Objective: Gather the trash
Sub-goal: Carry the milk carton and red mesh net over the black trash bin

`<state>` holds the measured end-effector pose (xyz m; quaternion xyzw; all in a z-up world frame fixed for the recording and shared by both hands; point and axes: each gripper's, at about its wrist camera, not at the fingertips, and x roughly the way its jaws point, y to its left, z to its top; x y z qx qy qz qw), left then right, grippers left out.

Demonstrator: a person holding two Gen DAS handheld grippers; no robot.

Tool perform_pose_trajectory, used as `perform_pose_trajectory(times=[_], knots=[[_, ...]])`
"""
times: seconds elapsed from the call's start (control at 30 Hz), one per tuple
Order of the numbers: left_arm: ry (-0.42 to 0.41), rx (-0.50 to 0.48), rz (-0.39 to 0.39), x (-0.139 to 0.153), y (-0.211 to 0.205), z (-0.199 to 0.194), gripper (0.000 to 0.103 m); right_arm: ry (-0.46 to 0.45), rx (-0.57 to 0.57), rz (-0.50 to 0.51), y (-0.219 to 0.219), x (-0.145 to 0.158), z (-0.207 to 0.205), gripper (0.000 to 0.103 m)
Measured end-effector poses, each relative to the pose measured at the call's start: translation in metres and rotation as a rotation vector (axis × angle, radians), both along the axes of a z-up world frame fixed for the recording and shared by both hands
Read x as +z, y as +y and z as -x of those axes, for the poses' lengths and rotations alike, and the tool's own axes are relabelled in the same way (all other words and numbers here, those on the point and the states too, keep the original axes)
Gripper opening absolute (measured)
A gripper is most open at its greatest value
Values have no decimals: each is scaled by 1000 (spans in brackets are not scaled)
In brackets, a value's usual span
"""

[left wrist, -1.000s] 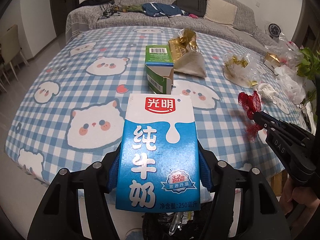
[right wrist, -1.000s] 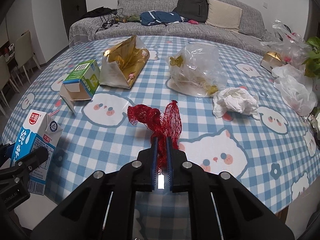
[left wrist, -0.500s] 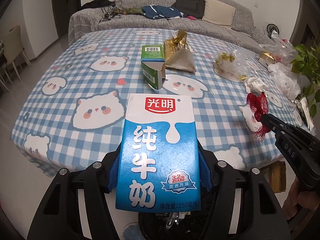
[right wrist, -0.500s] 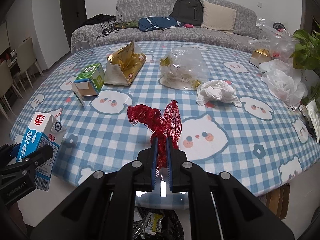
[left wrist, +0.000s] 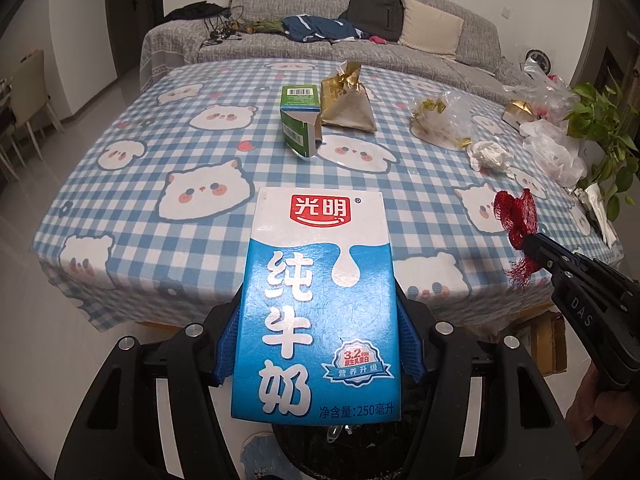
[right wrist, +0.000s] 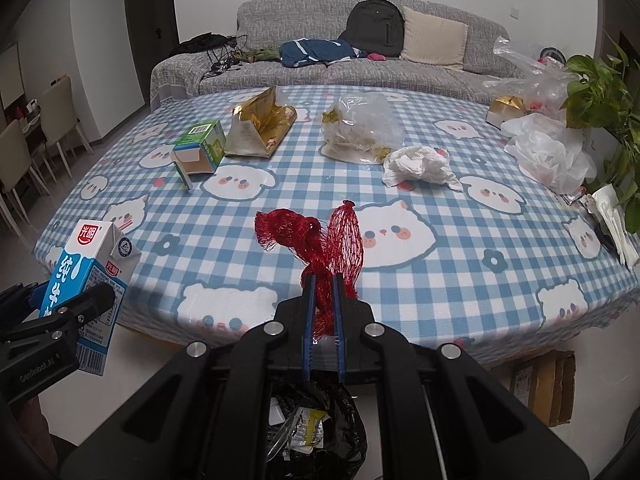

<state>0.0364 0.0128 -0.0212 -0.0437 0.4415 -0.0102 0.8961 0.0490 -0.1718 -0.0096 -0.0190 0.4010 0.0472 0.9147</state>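
Note:
A blue and white milk carton (left wrist: 318, 304) stands upright between the blue pads of my left gripper (left wrist: 318, 344), which is shut on it; in the right wrist view the milk carton (right wrist: 90, 276) shows at the far left. My right gripper (right wrist: 322, 280) is shut on a red mesh net (right wrist: 320, 240), which sticks up from the pads; in the left wrist view the red net (left wrist: 516, 220) sits at the right. Both grippers hang off the near edge of the checked table (right wrist: 400, 280). Below them a black-lined trash bin (right wrist: 316, 428) holds wrappers.
On the table lie a green carton (right wrist: 200, 148), a gold foil bag (right wrist: 262, 128), a clear plastic bag (right wrist: 362, 128), crumpled white tissue (right wrist: 418, 164) and white plastic bags (right wrist: 552, 156). A plant (right wrist: 604, 96) stands at right. A cardboard box (right wrist: 544, 388) sits on the floor.
Both grippers have drawn back from the table with their loads; the table edge now lies ahead and the black trash bin shows beneath. Neither grip has altered.

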Motion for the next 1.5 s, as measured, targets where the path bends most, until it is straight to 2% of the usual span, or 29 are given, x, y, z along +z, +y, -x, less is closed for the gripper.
perform_pose_trajectory(times=[0.83,1.5], knots=[[14,46,32,-24,20,58,62,-2,48,5,21,-15,65,8],[59,45,44,-71,25,93,62,43,85,18,29,-51,95,8]])
